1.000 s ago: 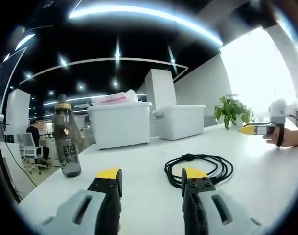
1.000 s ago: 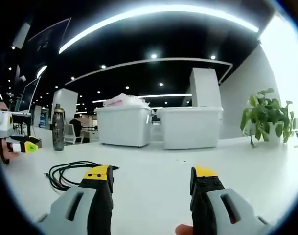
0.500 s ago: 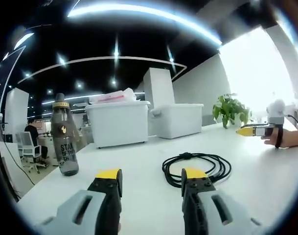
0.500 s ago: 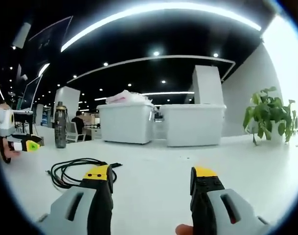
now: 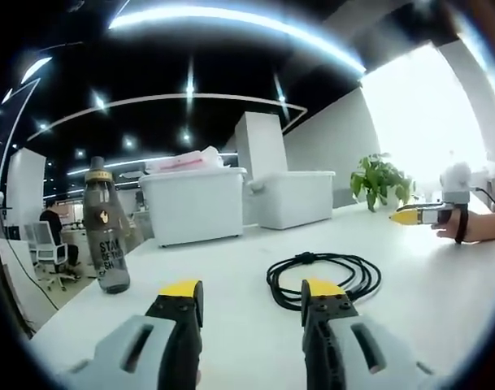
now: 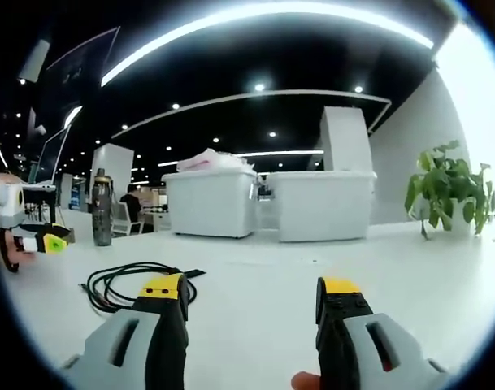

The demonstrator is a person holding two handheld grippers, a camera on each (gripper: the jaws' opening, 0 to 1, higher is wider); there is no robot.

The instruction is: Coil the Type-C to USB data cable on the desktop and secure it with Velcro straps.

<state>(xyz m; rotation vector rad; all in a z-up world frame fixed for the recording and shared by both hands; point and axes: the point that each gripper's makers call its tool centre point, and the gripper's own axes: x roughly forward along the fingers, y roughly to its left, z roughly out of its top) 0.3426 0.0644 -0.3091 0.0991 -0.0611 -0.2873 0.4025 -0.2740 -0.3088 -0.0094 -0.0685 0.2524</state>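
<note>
Little has shifted over the last second: both views have swung slightly, and the cable sits a touch further left ahead of the left gripper than it did, while nothing on the desk itself has been disturbed.

Underneath everything is the white desktop point(image 5: 231, 268), which runs out ahead of both tools. Beyond it stand two white storage bins point(image 5: 194, 203), and a potted plant point(image 6: 442, 191) sits off to the right of the right gripper. A dark water bottle point(image 5: 105, 231) stands ahead and left of the left gripper.

The left gripper point(image 5: 251, 296) has its jaws parted wide with nothing between them; the right gripper point(image 6: 251, 292) is likewise spread and empty.

The cable point(image 5: 324, 276) lies already in a loose round coil on the desktop, just ahead of the left gripper's right jaw and ahead-left of the right gripper point(image 6: 137, 280). A dark band seems to cross the loops at the far side of the coil; whether it is a closed strap cannot be told.

The cable looks light, limp and springy, so the loops will likely spread if lifted at one strand. Pinching across all the bundled strands together, near that band, seems the safest hold.
</note>
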